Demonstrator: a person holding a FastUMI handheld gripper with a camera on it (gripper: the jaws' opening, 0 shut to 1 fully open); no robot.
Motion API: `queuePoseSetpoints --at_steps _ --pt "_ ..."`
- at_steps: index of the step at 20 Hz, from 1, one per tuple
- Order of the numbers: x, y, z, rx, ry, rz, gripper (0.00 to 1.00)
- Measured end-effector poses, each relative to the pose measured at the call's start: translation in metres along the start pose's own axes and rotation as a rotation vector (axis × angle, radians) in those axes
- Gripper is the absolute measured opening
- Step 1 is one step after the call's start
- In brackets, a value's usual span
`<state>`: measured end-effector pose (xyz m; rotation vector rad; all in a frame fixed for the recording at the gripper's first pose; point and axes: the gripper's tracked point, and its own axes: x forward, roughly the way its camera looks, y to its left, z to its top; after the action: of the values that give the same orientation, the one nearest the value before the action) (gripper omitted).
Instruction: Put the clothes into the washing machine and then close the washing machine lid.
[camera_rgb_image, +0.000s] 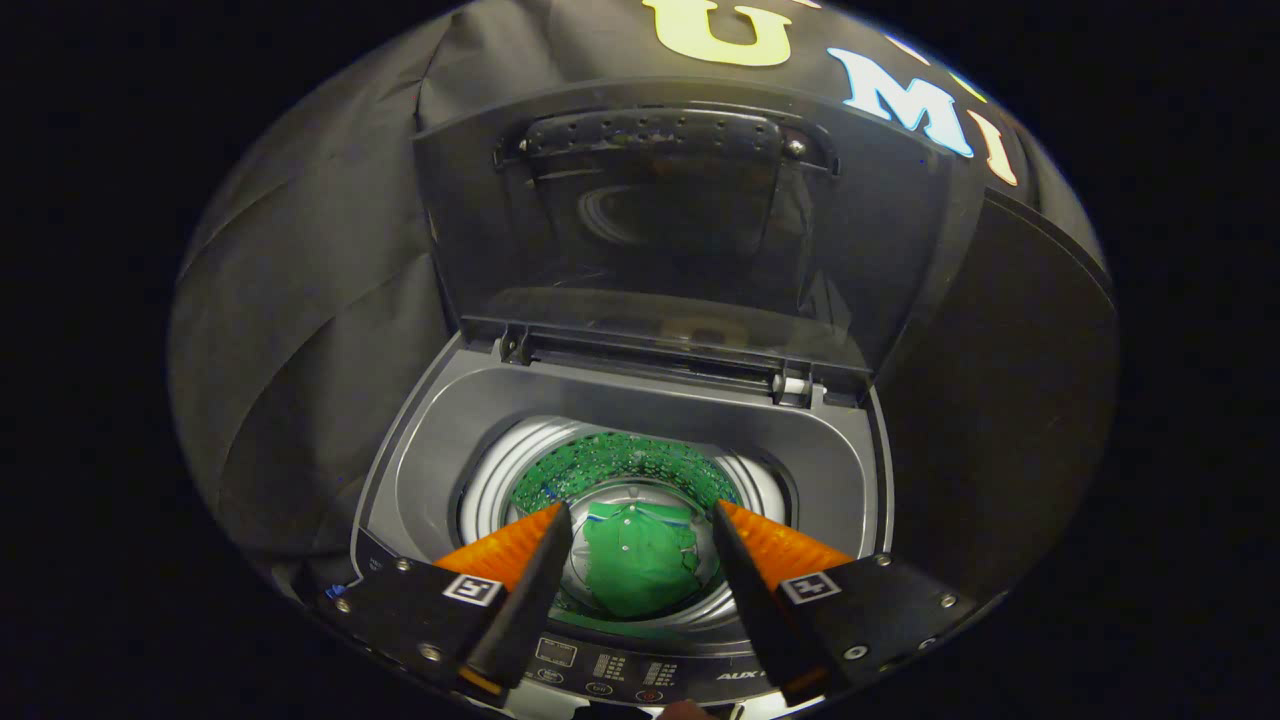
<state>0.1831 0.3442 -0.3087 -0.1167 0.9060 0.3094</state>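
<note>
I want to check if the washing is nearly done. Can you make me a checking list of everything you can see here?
Surface: washing machine top, grey, with a control panel at its front edge.
Job's things: green garment lies at the bottom of the drum; lid stands open and upright behind the drum.
Clutter: nothing seen.
Grippers: gripper open and holding nothing, its fingers apart above the drum's front, the garment seen between them.
Cables: nothing seen.
Surroundings: black cloth wall behind and beside the machine.

We count one washing machine (620, 420), one raised lid (680, 220), one green garment (640, 555), two spread, empty fingers (520, 545).
</note>
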Motion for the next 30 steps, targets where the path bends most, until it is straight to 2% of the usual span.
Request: queuePoseSetpoints --at_steps 2,10,15,22,30 --pt "-0.004 0.000 0.006 0.008 -0.023 0.003 0.94" --pt "-0.044 0.001 0.065 -0.024 -0.244 0.013 0.94" --pt "-0.077 0.002 0.113 -0.028 -0.407 -0.008 0.94" --pt "-0.111 0.002 0.182 -0.026 -0.568 -0.021 0.94" --pt "-0.104 0.001 0.237 -0.002 -0.626 -0.052 0.94"
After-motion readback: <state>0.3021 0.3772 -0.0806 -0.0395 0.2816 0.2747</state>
